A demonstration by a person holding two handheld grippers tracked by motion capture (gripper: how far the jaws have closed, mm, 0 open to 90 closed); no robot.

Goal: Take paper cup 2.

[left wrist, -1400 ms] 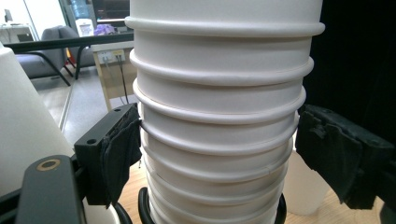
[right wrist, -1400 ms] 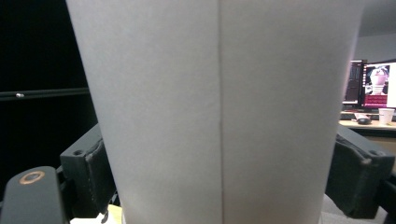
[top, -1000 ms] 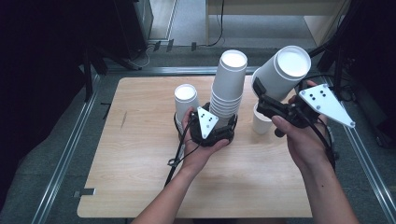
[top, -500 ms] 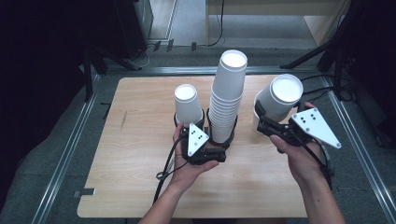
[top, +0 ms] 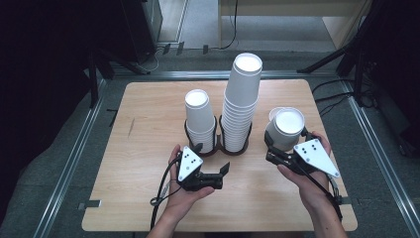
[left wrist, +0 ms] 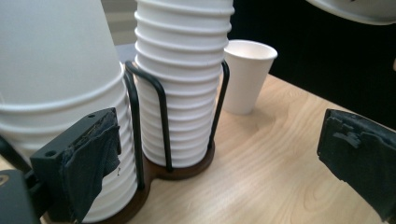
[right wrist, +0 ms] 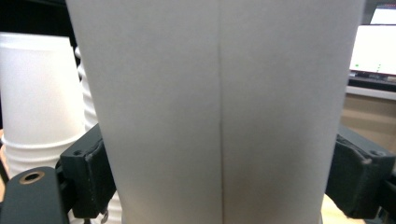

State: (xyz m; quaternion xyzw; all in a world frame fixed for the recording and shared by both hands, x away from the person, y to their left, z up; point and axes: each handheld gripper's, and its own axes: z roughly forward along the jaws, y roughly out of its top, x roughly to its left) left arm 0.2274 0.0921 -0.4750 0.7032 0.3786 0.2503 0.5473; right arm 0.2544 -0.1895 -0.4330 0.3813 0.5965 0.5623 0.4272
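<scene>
Right gripper [top: 271, 147] clamps an upside-down paper cup [top: 286, 128] at 3 o'clock of the wire holder [top: 218, 148], above another cup [left wrist: 246, 77]. Left gripper [top: 224, 176], jaws just spread, empty, faces the short stack [top: 200, 119]; the tall stack [top: 240, 99] stands alongside.

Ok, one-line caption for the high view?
Right gripper holds a paper cup beside the cup holder; left gripper open.

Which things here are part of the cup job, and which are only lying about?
In the job:
- held cup in the right gripper
- tall stack
- short stack
- wire holder
- left gripper, open
- upright cup

Lying about:
- floor cables
</scene>
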